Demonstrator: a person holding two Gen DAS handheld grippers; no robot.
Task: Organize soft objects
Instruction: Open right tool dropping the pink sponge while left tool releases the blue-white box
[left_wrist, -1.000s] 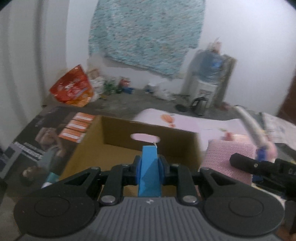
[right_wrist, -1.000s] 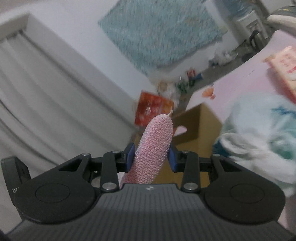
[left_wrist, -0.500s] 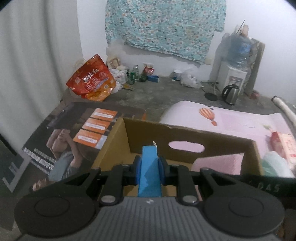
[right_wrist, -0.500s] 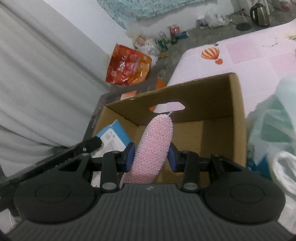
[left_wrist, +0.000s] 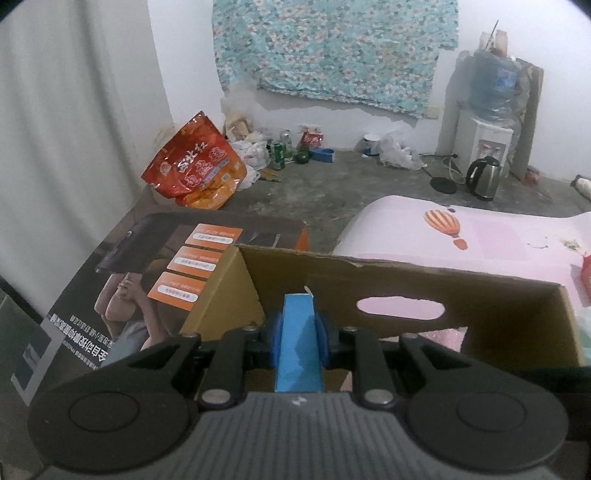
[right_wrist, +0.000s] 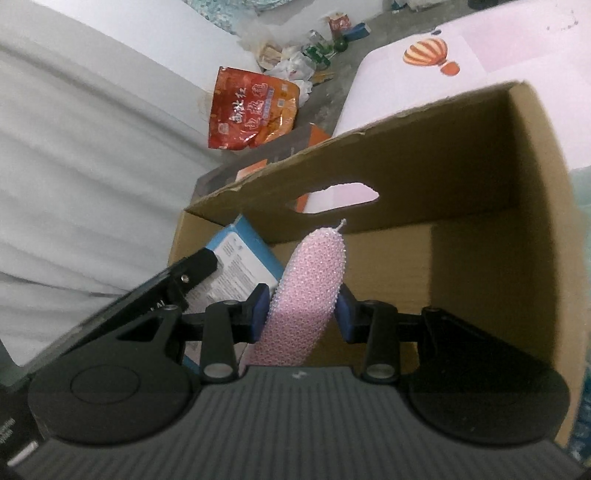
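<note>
1. Pink knitted cloth is clamped between the pads of the right gripper, over the open cardboard box
2. Lower it fully past the box rim before releasing
3. Left gripper is clenched on a blue folded item just above the same box

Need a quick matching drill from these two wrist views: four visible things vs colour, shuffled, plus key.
Things:
1. sponge in the left gripper
2. textured cloth in the right gripper
3. cardboard box
4. snack bag

Colours:
A. brown
B. red-orange
C. blue
D. pink

Pairs: 1-C, 2-D, 3-A, 4-B
</note>
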